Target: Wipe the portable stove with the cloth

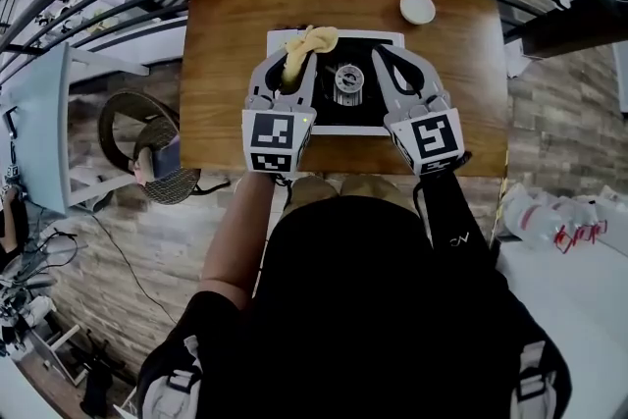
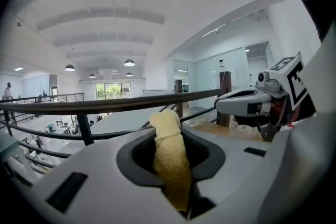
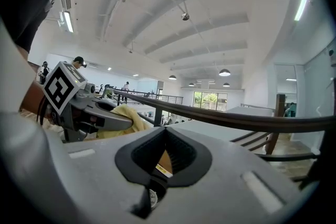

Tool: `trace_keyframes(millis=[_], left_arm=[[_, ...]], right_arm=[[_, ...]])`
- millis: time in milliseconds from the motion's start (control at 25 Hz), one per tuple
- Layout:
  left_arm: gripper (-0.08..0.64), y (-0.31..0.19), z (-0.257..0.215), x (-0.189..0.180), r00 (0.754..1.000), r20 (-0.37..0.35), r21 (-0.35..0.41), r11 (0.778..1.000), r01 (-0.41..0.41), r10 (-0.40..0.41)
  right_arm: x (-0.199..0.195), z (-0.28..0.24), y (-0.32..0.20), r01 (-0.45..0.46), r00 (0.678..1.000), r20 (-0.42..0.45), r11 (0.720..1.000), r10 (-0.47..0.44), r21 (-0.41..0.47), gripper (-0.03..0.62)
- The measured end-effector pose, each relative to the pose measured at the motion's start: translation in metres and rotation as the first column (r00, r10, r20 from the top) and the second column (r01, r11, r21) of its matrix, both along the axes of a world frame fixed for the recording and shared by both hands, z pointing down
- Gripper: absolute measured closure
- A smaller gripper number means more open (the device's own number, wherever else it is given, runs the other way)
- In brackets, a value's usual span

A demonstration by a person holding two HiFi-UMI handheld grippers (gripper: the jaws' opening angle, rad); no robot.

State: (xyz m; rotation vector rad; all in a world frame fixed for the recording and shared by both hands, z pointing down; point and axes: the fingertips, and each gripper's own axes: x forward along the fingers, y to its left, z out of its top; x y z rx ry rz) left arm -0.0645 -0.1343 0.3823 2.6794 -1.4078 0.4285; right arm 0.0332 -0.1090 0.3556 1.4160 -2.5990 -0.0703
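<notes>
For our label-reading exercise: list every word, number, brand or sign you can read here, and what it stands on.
None reads clearly.
Sleeve: white logo, too small.
Marker cube on left claw, likewise right claw: square patterns, no words.
Yellow strip seen through right claw: blurred.
White bags: red print, too small.

A wooden table (image 1: pixel 221 64) bears a portable stove (image 1: pixel 347 80) and a white disc (image 1: pixel 417 8).

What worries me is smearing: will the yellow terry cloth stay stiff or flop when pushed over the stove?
Probably floppy: the yellow terry cloth bunches limply past the shut left gripper. Likely light and not slippery, given its nubby weave.
</notes>
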Motion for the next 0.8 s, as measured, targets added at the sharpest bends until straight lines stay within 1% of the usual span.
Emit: trace_keyframes(millis=[200, 320, 400, 520, 560, 680, 800], left_arm=[[0.479, -0.019, -0.019, 0.005, 1.000, -0.017, 0.043, 0.999, 0.020, -0.019], [0.479, -0.026, -0.029, 0.006, 0.999, -0.030, 0.075, 0.997, 0.029, -0.026], [0.479, -0.031, -0.031, 0.007, 0.999, -0.034, 0.079, 0.996, 0.033, -0.030], [0.479, -0.036, -0.030, 0.009, 0.999, -0.035, 0.078, 0.996, 0.039, -0.036], [0.479, -0.037, -0.031, 0.010, 0.999, -0.034, 0.080, 0.996, 0.036, -0.033], [0.479, -0.039, -0.030, 0.016, 0.999, -0.032, 0.084, 0.996, 0.018, -0.016], [0.479, -0.042, -0.028, 0.019, 1.000, -0.017, 0.086, 0.996, 0.009, -0.007]], right_arm=[[0.003, -0.003, -0.006, -0.018, 1.000, 0.000, 1.000, 0.018, -0.024, 0.592], [0.006, -0.008, -0.010, -0.027, 1.000, 0.007, 1.000, 0.027, -0.013, 0.592], [0.008, -0.013, -0.011, -0.030, 1.000, 0.006, 0.999, 0.030, 0.019, 0.592], [0.007, -0.030, -0.015, -0.023, 1.000, -0.012, 0.990, 0.025, 0.137, 0.592], [0.009, -0.032, -0.016, -0.034, 0.999, -0.017, 0.988, 0.037, 0.148, 0.592], [0.017, -0.029, -0.022, -0.065, 0.998, 0.000, 0.989, 0.066, 0.134, 0.592], [0.018, -0.029, -0.025, -0.064, 0.998, 0.014, 0.989, 0.063, 0.131, 0.592]])
